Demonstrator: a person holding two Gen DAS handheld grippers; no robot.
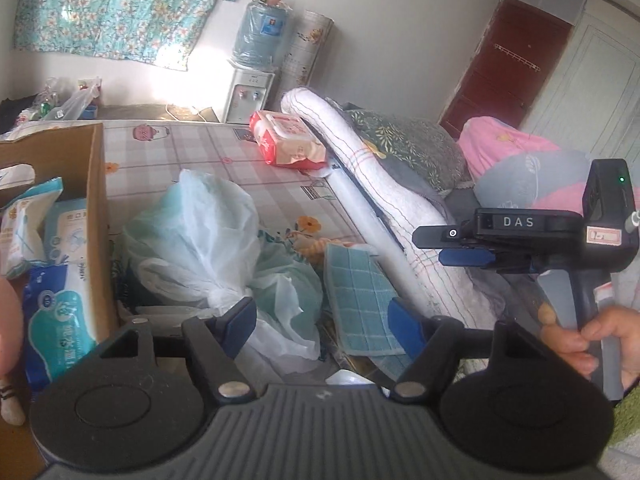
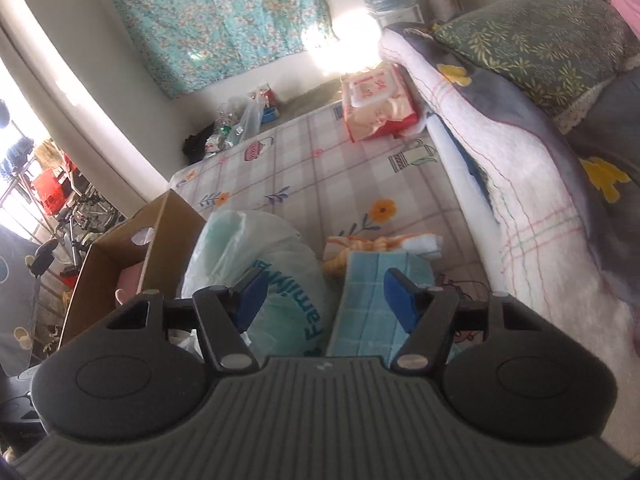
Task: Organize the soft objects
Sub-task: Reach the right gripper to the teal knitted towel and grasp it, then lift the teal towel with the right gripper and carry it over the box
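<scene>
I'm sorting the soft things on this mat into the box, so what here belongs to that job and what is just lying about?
Belongs to the job:
- cardboard box, with tissue packs already inside
- tied plastic bags
- blue checked cloth
- orange patterned cloth
- red wipes pack

Lying about:
- water dispenser
- rolled quilt
- green pillow
- floral curtain

one cardboard box [image 1: 94, 216], two plastic bags [image 1: 200, 236], one blue cloth [image 1: 360, 300], one red wipes pack [image 1: 286, 140]
</scene>
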